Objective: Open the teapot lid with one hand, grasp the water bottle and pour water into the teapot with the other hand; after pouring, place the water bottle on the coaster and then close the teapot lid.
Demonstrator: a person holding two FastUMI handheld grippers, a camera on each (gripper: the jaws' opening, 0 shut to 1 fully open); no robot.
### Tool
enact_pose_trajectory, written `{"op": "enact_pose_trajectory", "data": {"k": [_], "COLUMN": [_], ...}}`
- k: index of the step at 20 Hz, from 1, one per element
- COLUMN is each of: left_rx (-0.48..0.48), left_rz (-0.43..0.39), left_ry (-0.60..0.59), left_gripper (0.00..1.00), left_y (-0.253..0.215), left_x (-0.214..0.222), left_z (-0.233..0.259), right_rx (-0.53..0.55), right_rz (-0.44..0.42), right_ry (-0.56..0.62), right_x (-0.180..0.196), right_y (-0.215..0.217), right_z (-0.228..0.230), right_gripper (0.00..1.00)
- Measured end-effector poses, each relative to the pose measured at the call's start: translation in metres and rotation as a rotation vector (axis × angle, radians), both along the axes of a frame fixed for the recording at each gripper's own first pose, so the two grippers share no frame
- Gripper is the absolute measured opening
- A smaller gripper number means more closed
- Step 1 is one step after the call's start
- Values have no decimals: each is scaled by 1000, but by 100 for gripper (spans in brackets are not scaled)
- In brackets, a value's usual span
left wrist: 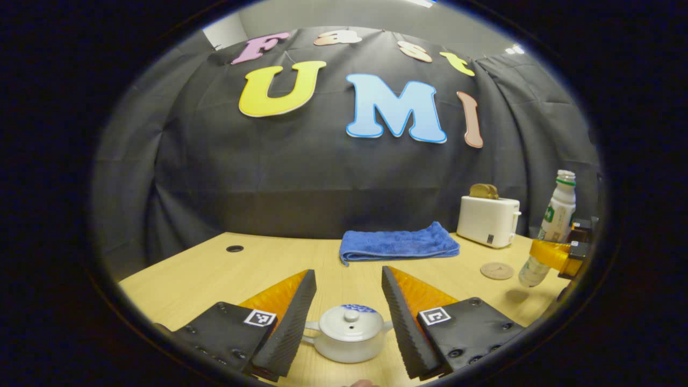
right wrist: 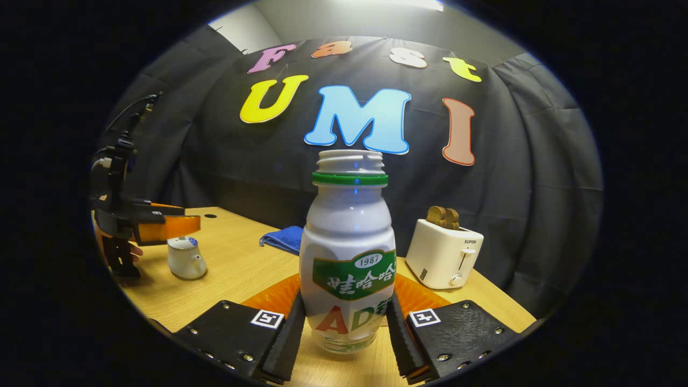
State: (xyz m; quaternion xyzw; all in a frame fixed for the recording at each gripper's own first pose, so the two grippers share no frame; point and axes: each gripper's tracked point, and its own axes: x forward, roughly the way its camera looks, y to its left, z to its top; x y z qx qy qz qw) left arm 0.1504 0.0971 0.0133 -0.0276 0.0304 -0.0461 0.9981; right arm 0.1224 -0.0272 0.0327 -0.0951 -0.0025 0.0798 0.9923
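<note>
Fingers of my left gripper (left wrist: 348, 301) are standing wide apart around the lidded teapot (left wrist: 348, 334), touching nothing, near me on the table (left wrist: 215, 269). My right gripper (right wrist: 345, 322) is clamping the uncapped water bottle (right wrist: 348, 258) — tilting early risks spilling before the lid (left wrist: 349, 321) is lifted.

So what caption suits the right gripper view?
Right gripper clamps an uncapped white plastic bottle upright, white ceramic teapot lidded beyond.

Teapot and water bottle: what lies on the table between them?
In the left gripper view, only the round coaster lies between the teapot and the held water bottle; otherwise bare table.
</note>
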Motion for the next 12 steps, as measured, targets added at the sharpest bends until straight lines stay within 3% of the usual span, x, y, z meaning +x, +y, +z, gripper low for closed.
{"op": "enact_pose_trajectory", "data": {"k": [4,8,12], "left_rx": [-35,-43,-66], "left_rz": [40,21,15], "left_ry": [-119,-197,-182], "left_gripper": [99,99,99], "left_y": [12,16,26], "left_x": [-35,-63,-74], "left_z": [48,80,76], "right_rx": [85,159,119], "right_rz": [-49,-71,-96], "right_ry": [29,79,63], "right_x": [25,57,85], "right_y": [-28,-44,-45], "right_z": [-1,-4,-7], "right_gripper": [70,70,70]}}
